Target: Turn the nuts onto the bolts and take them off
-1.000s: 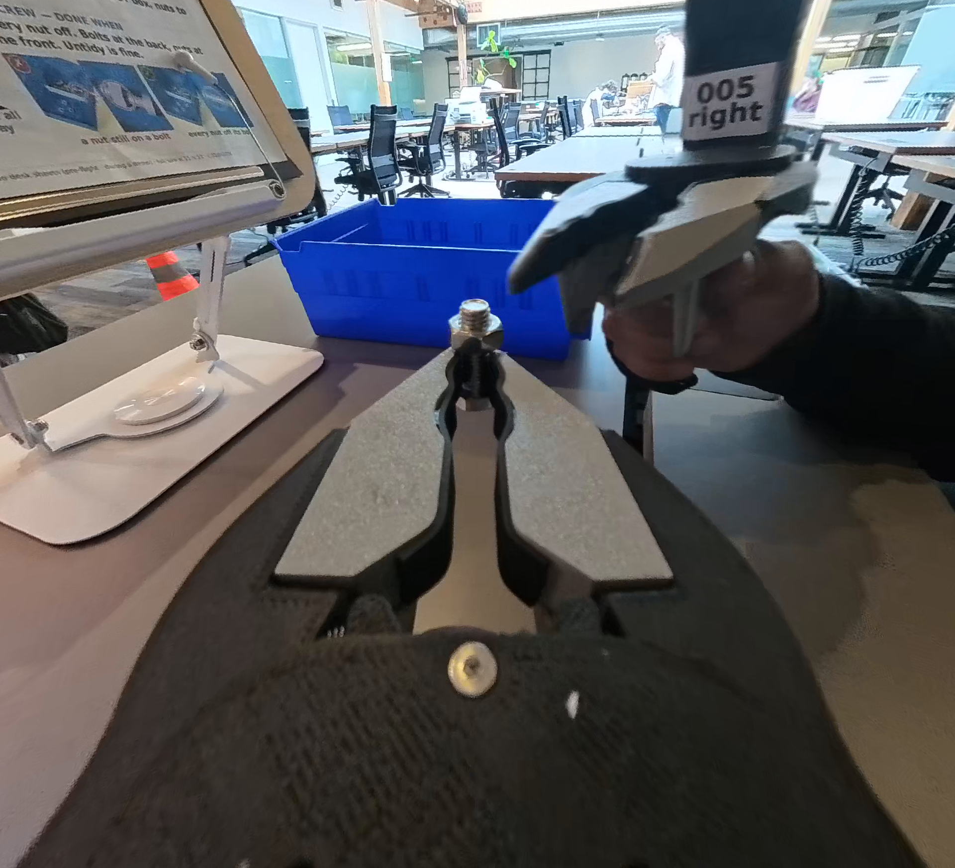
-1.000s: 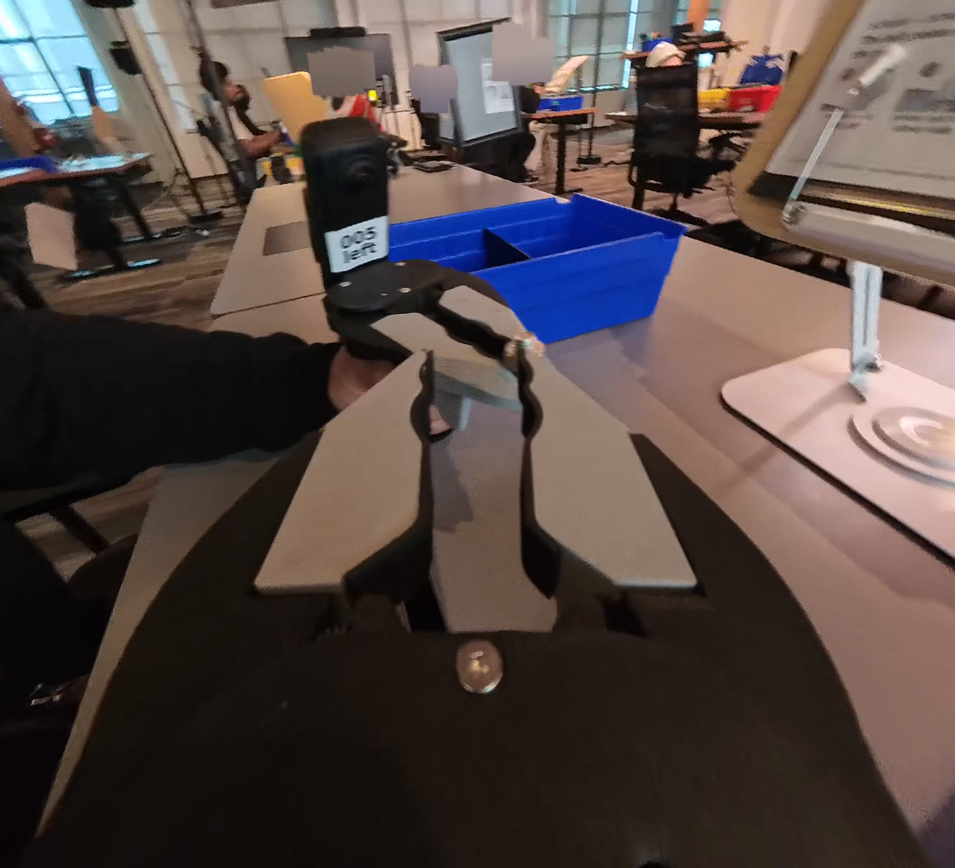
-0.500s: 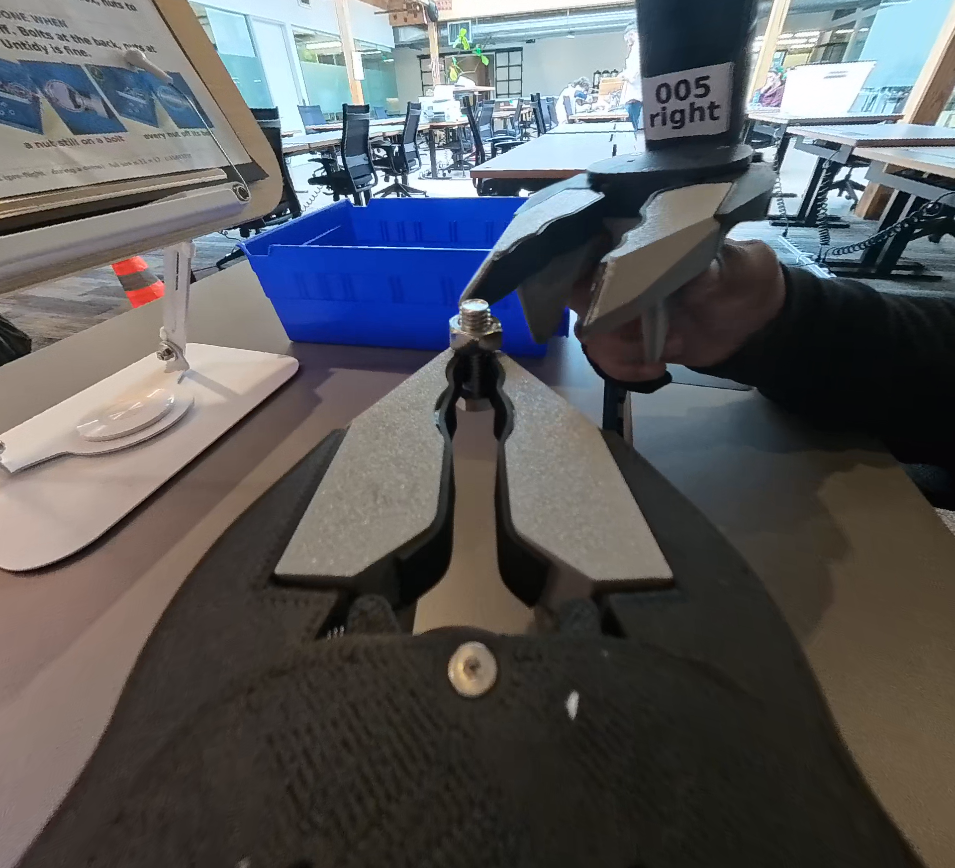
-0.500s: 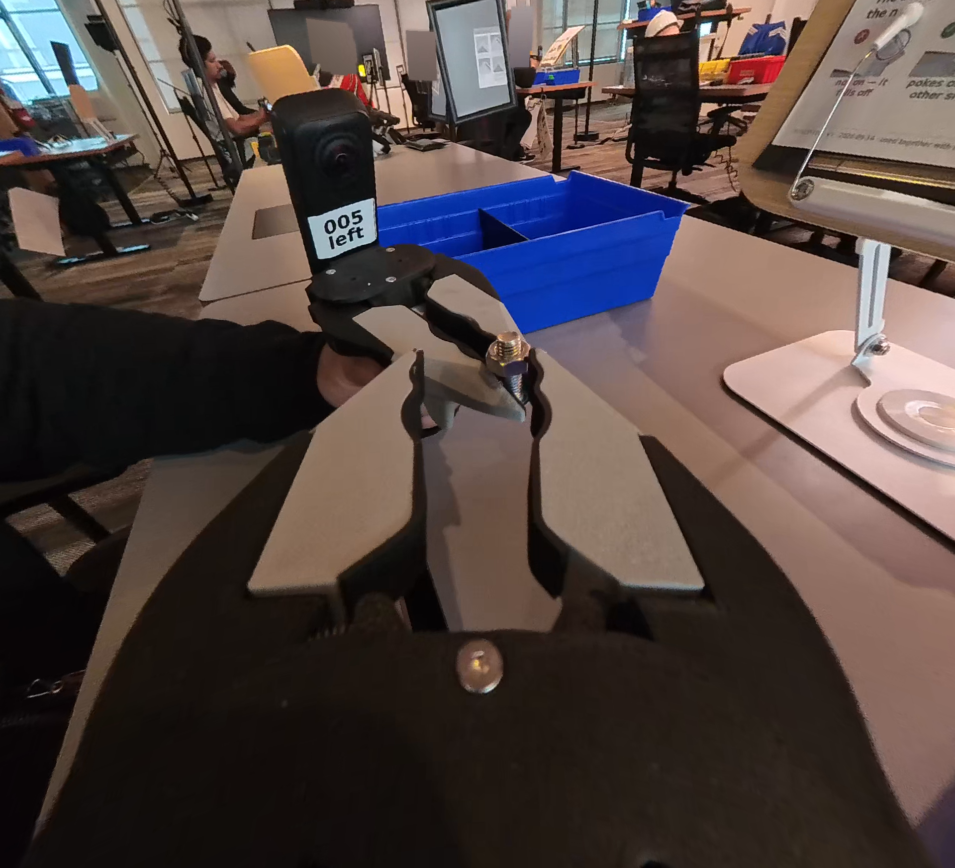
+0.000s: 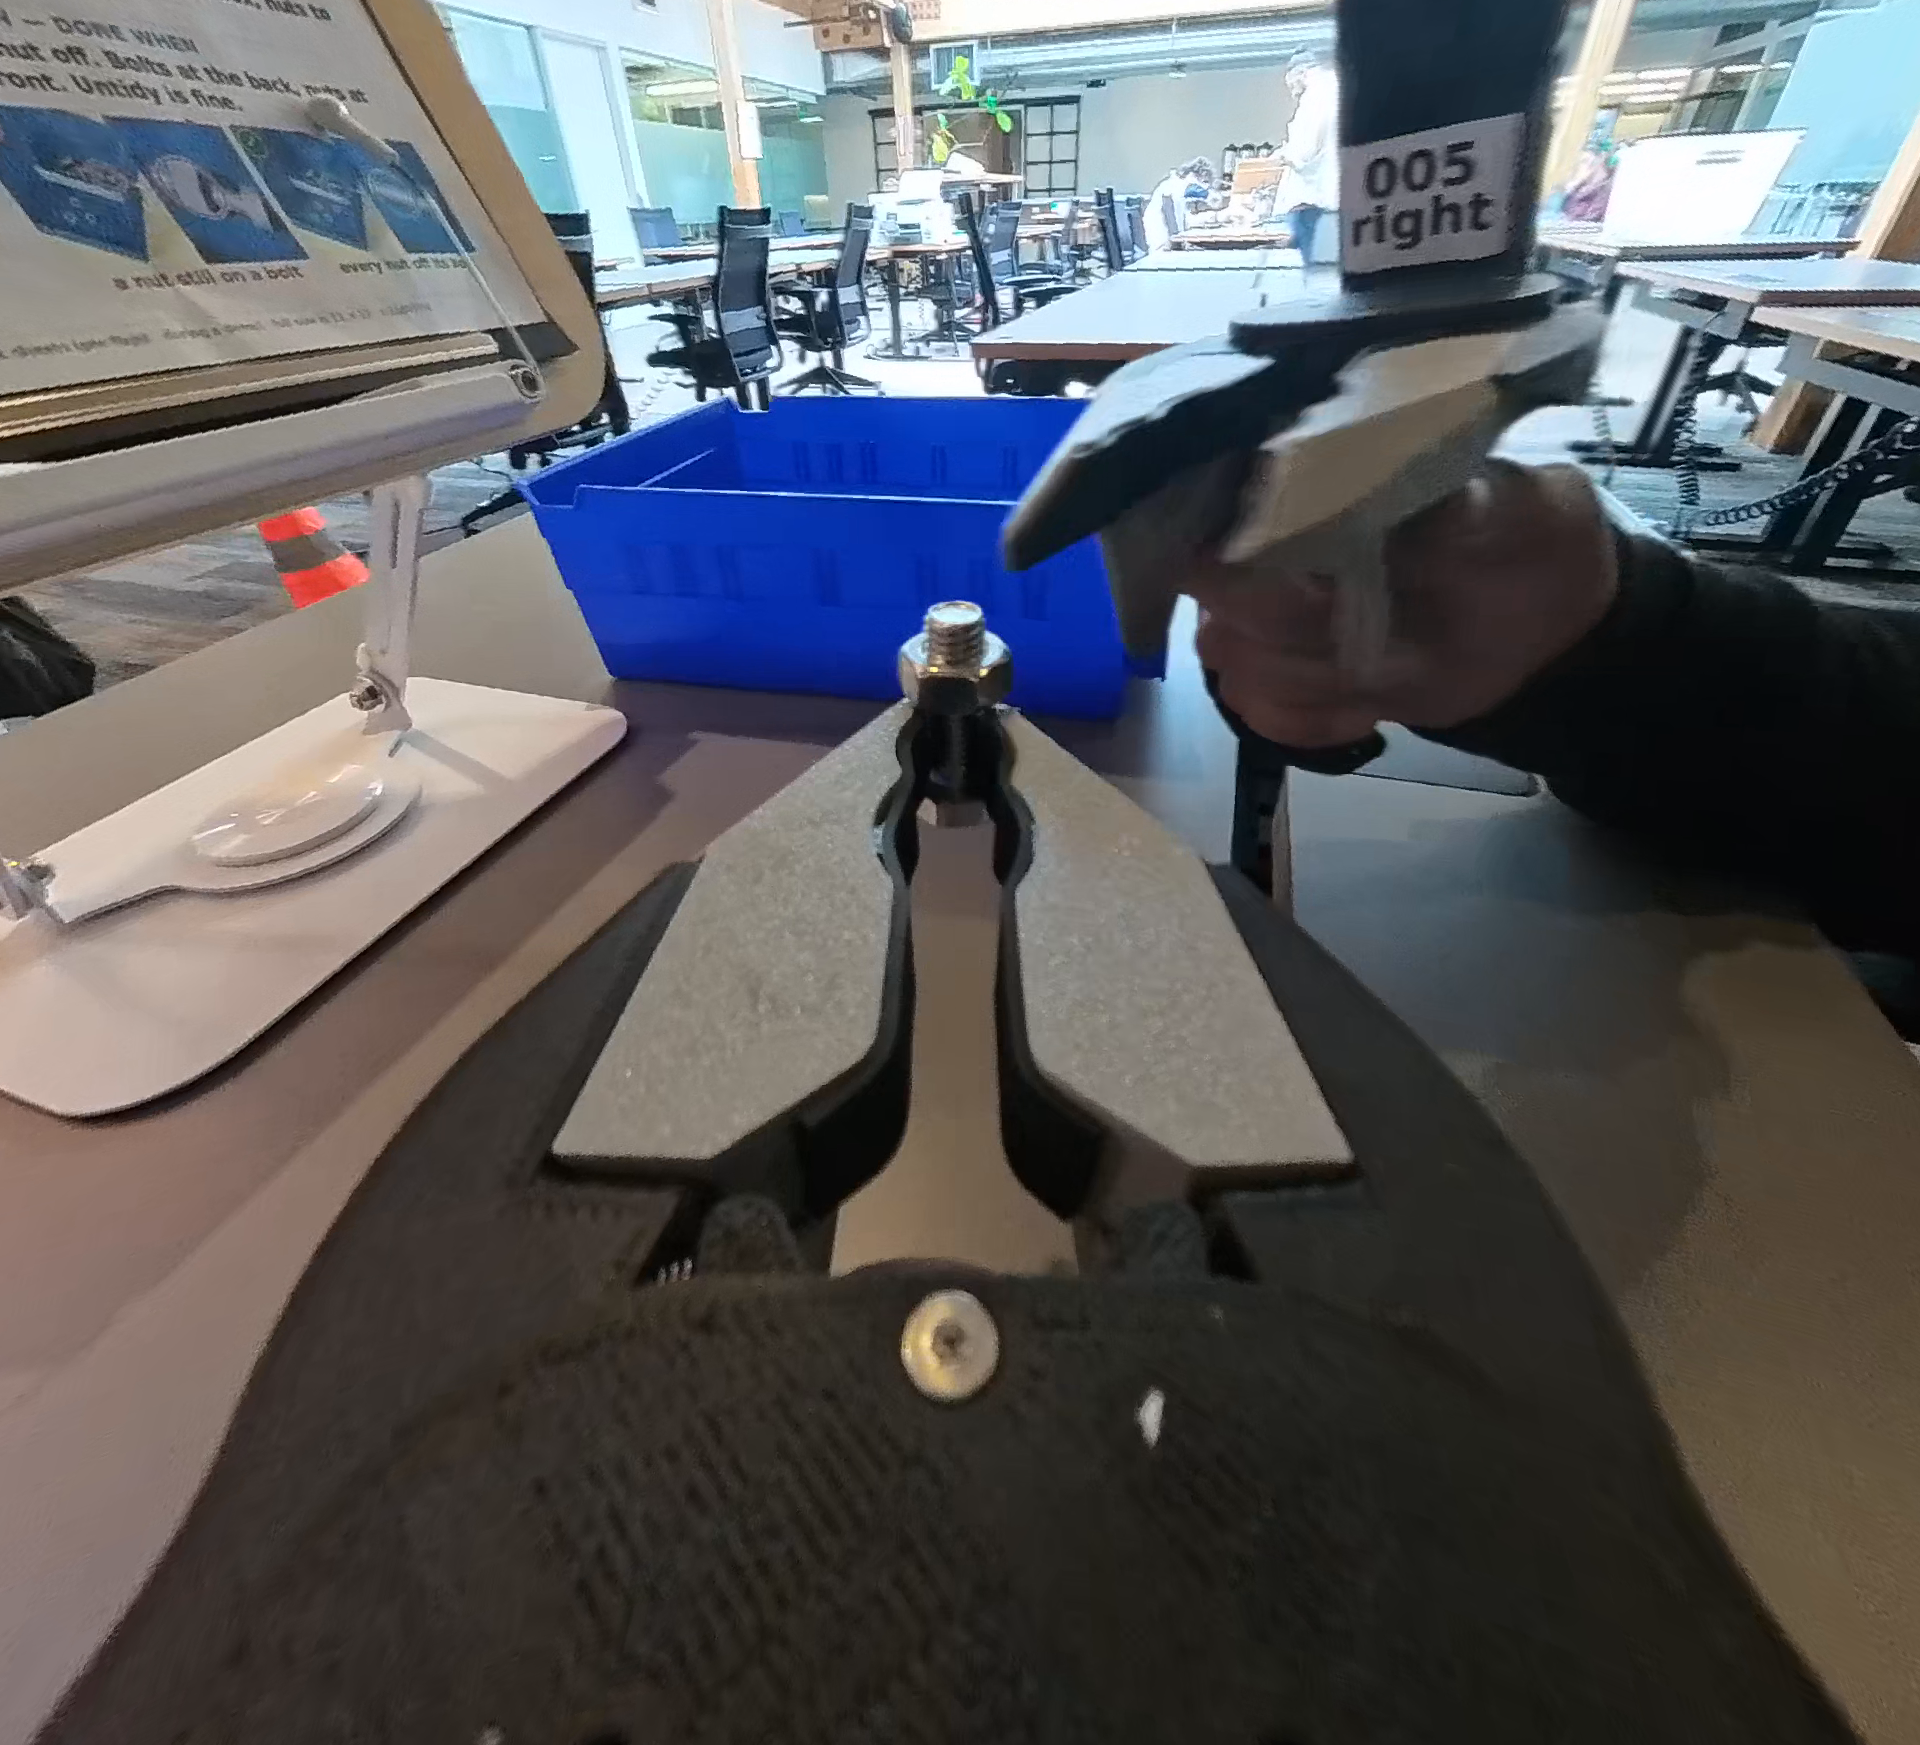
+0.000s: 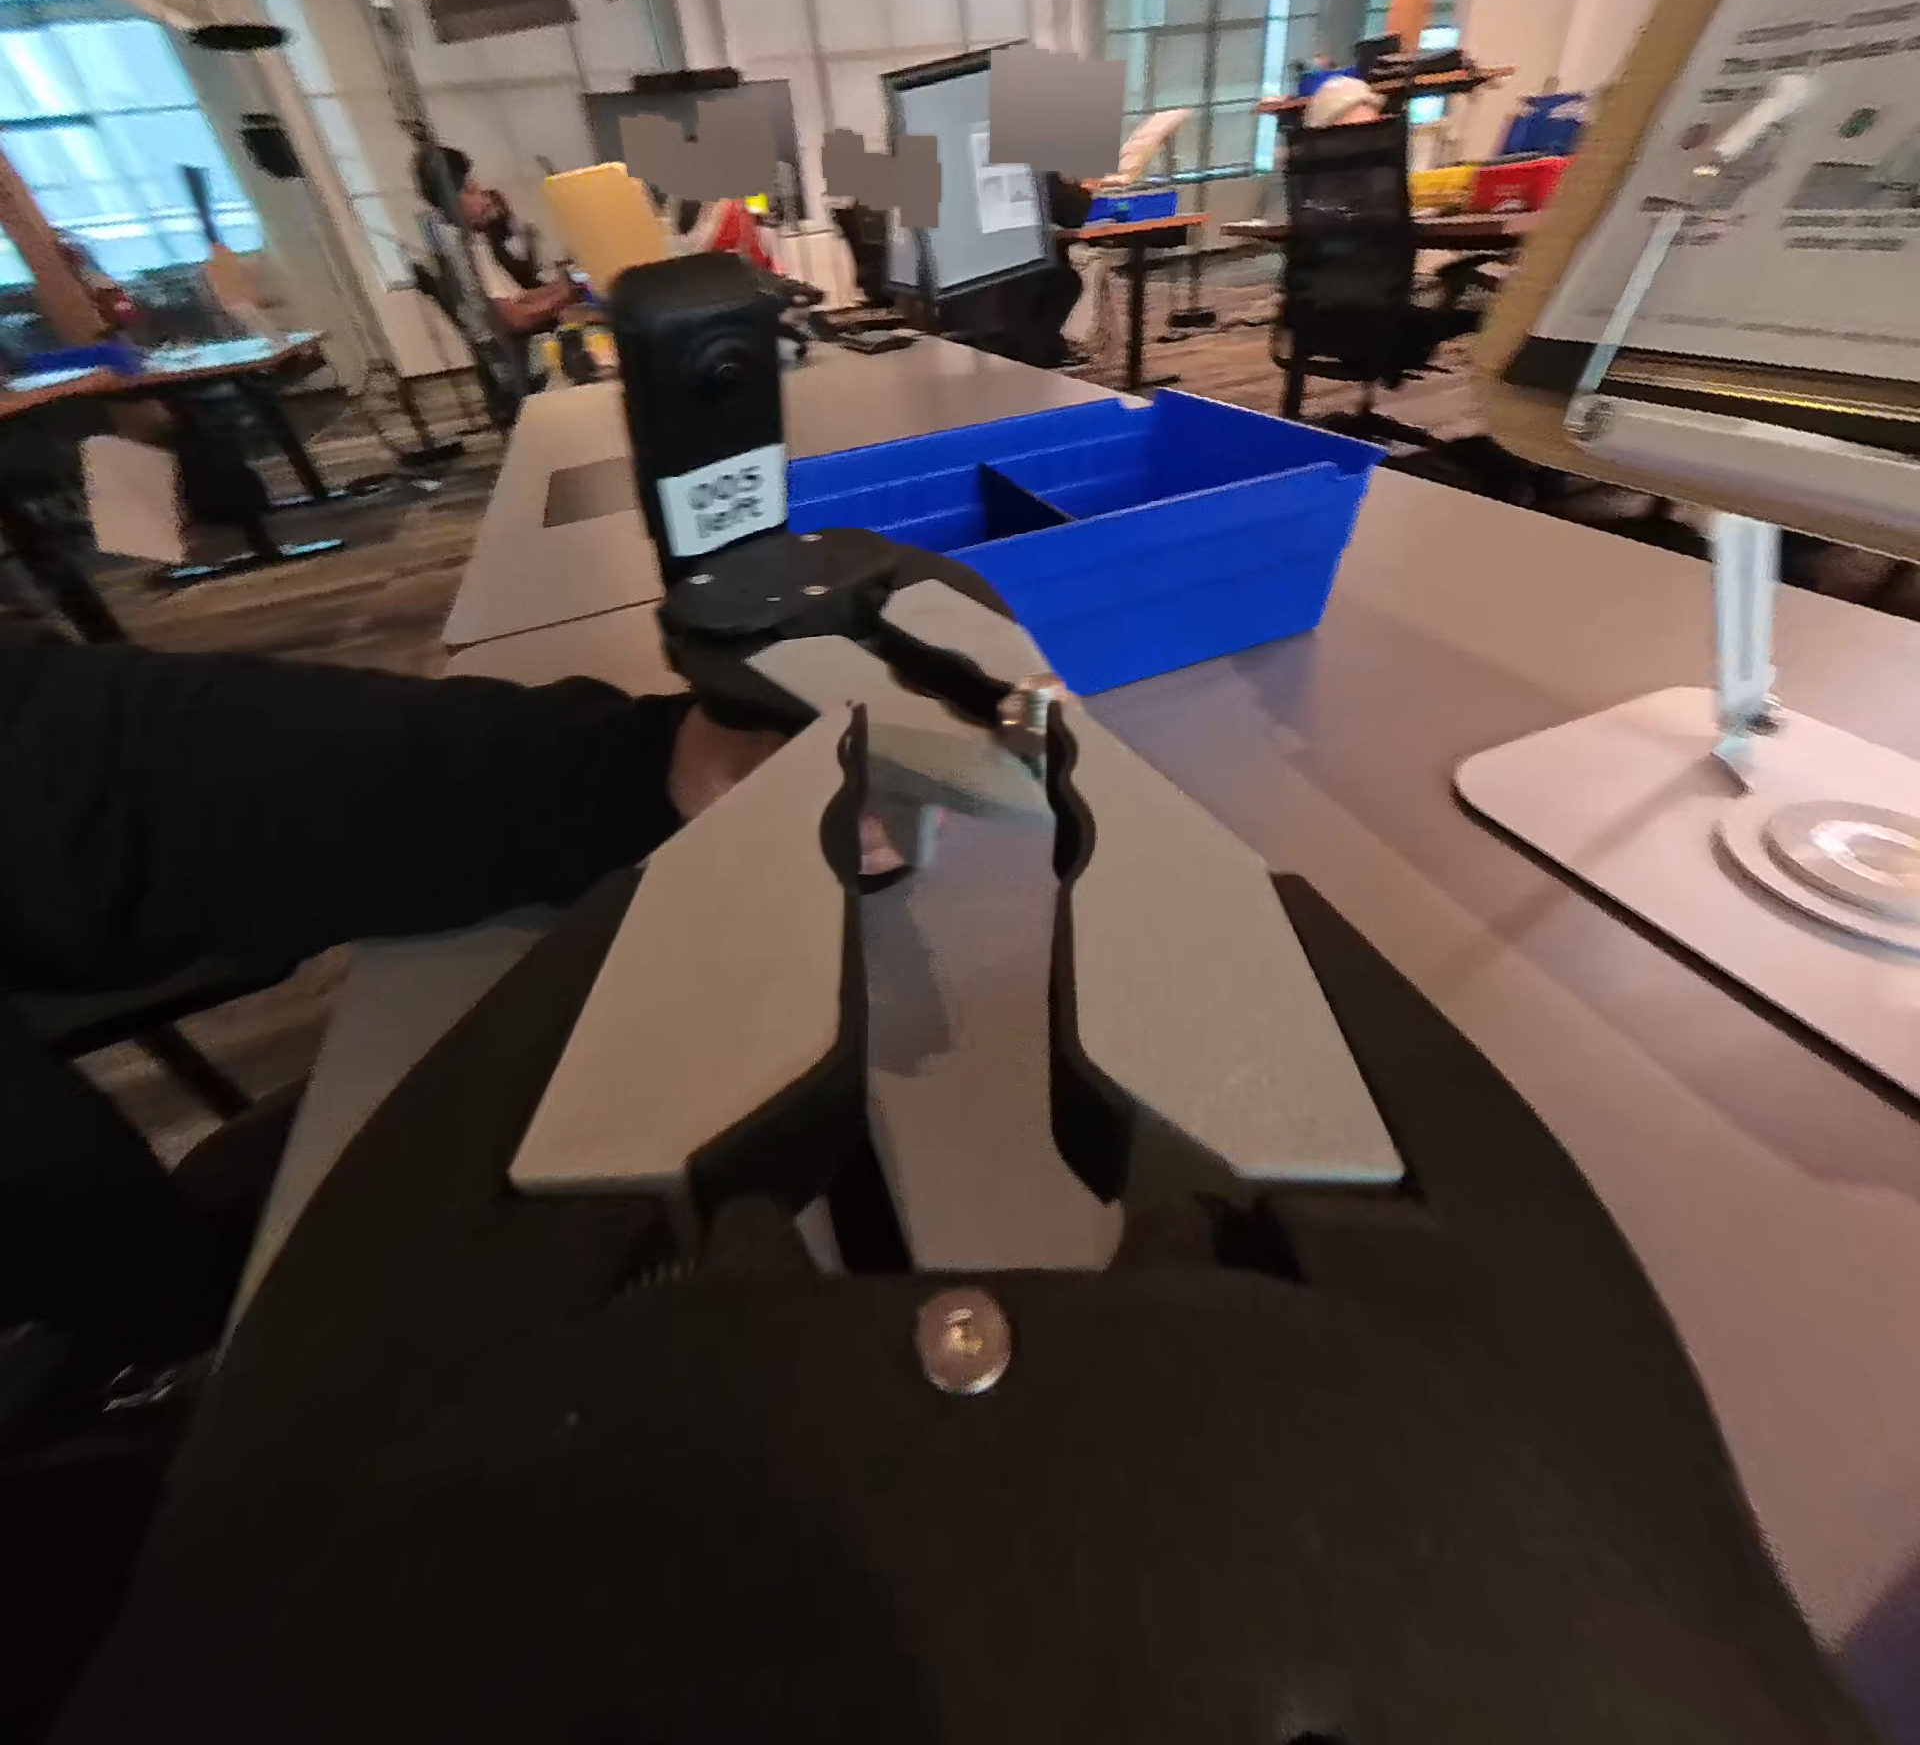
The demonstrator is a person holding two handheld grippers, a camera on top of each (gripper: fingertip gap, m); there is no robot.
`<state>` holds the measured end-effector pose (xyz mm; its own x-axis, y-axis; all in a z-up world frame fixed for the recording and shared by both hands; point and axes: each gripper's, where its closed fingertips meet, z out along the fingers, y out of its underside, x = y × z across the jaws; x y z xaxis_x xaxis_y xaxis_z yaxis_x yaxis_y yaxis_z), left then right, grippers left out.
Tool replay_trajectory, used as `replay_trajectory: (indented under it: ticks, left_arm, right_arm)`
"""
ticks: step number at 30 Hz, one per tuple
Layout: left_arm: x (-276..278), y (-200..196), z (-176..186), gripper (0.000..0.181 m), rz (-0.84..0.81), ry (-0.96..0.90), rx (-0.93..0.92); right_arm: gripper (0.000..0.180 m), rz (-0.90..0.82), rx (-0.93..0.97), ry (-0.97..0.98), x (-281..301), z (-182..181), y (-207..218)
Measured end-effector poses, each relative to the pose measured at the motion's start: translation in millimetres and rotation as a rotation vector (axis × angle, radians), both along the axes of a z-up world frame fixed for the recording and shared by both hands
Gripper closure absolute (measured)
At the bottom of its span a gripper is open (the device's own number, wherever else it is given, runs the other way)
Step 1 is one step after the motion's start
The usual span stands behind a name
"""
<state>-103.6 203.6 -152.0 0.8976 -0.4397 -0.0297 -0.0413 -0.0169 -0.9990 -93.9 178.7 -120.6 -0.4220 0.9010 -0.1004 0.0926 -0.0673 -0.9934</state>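
Clamping the upright bolt (image 5: 954, 765) below its nut (image 5: 954, 669), the left hand-held gripper (image 5: 954, 776) faces the right hand-held gripper (image 6: 951, 739), gaping empty

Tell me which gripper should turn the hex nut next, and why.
Right gripper: open, empty, beside the steel hex nut. Left gripper is shut on the threaded bolt, holding it upright.

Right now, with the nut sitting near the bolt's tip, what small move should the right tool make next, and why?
Probably bring the open right tool in around the nut. The left tool clamps the bolt upright below the nut, and the right tool is empty, off to the nut's side, not touching it.
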Motion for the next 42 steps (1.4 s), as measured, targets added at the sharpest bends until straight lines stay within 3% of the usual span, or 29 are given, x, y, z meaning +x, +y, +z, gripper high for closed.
replay_trajectory:
  ticks: [4,11,14,24,29,33,42]
  left_arm:
    - [9,-1,-3,0.174,-0.046,0.009,-0.009]
    - [14,-3,-2,0.174,-0.064,0.015,0.005]
    - [15,-3,-3,0.174,-0.064,0.029,0.01]
    - [11,1,-7,0.174,-0.033,0.006,-0.003]
    - [0,8,-10,0.154,0.05,0.017,-0.013]
    - [3,7,-12,0.144,0.028,0.022,-0.019]
    - [5,9,-19,0.142,0.036,0.068,-0.032]
  right_arm:
    - [0.146,-0.068,0.025,-0.015,-5,-5,10]
    - [0.153,-0.041,0.064,-0.074,-12,-19,1]
    - [0.165,-0.046,0.051,-0.079,-12,-20,2]
    - [0.166,-0.09,0.061,-0.097,-16,-25,7]
    - [0.166,-0.108,0.058,-0.11,-17,-29,11]
    - [0.166,-0.15,0.046,-0.092,-17,-25,19]
    - [0.166,-0.18,0.022,-0.065,-12,-16,29]
